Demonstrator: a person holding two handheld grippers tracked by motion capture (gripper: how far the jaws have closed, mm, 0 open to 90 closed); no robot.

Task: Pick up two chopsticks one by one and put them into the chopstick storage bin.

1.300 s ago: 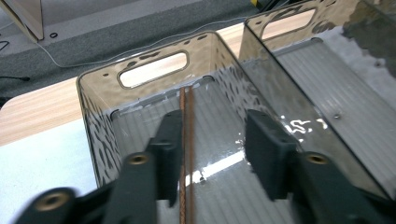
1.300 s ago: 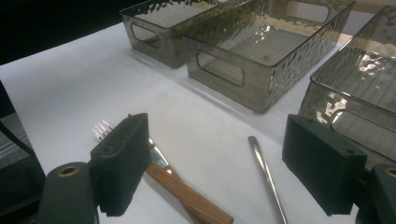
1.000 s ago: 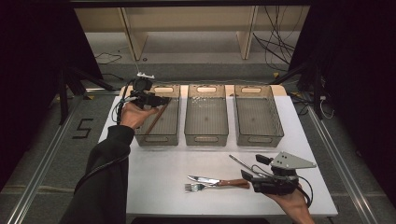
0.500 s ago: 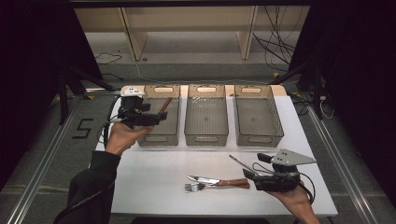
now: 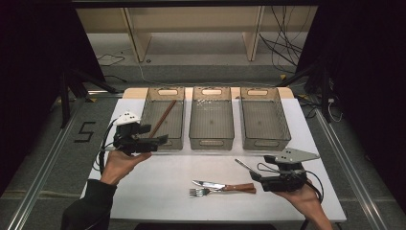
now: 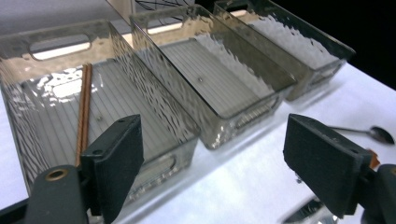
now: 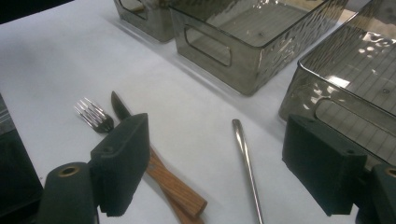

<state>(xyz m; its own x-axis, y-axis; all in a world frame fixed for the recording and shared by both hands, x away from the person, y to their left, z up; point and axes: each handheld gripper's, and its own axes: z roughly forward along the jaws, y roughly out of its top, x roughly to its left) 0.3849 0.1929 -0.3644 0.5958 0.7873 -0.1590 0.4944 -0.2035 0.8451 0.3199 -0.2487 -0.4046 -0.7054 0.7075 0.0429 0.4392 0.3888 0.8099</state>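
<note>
High view. Left gripper at centre left, held in a hand just in front of the left bin; jaws just opened further, now wide, nothing between them. Chopsticks lying diagonally inside that bin — apart from the gripper. Middle bin and right bin beside it in a row across the upper half of the white table. Right gripper at lower right, jaws spread, gripping nothing. Fork and knife side by side at lower centre, wooden handles toward the right gripper; spoon just above that gripper's jaws.

Left gripper view. Two black pads rising from the bottom corners, far apart, the gap bare. Left bin in the left half of the frame, chopsticks flat on its ribbed floor near the left wall. Middle bin at centre, right bin at upper right. Spoon bowl at the right edge on the table.

Right gripper view. Pads wide apart at the bottom corners, clear of everything. Fork tines and knife tip at centre left; wooden handles running down behind the left pad. Spoon handle lying between the pads on the table — touched by neither. Bins along the top: one at upper centre, one at the right edge.
</note>
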